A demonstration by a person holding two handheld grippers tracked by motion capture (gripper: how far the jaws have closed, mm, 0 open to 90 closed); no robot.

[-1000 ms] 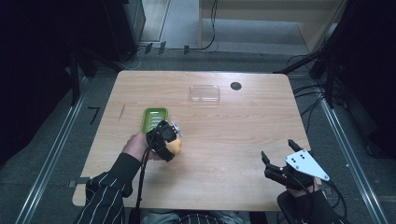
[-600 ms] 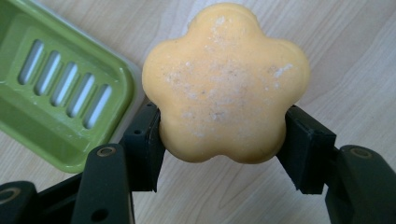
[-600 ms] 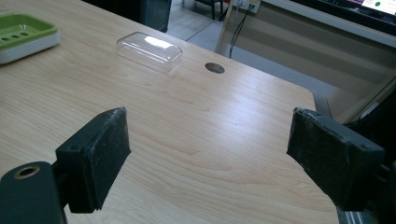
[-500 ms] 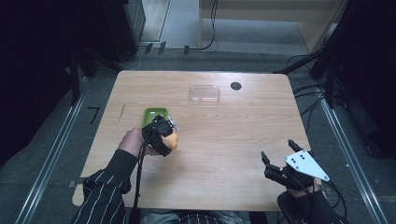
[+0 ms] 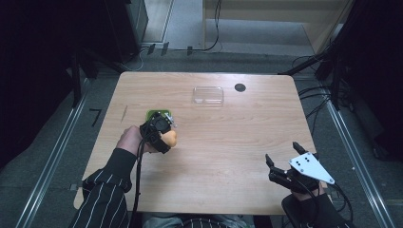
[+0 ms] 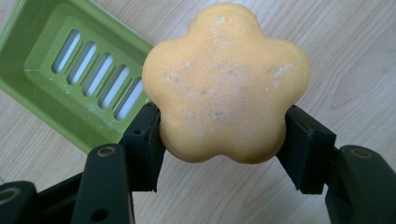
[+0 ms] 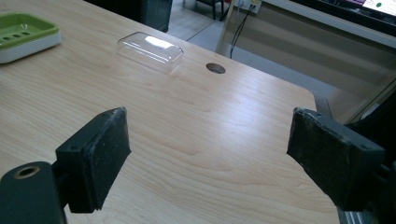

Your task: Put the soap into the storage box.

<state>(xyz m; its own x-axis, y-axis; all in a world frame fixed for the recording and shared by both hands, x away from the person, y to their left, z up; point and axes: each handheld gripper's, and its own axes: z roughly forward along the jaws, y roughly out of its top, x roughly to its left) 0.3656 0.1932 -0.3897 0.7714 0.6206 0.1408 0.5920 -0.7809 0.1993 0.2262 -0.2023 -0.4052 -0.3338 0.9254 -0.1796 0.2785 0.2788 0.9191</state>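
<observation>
A pale wooden table [image 5: 228,142] is standing in a dark room with cables trailing over the grey floor beyond it. In the left gripper view, a flower-shaped orange soap [image 6: 226,81] is sitting at the centre of the frame, and the left gripper [image 6: 224,140] is clenching it between both black pads, above the wood. A green slotted soap dish [image 6: 70,70] is lying just beside the soap at upper left. In the high view, the left gripper [image 5: 164,129] is holding the soap [image 5: 170,137] left of centre, at the dish's near edge. A clear plastic lid [image 5: 208,95] is resting well apart, toward the top, near a round hole [image 5: 240,87]. The right gripper [image 5: 280,164] is waiting at lower right, its jaws standing wide and released over bare wood.
</observation>
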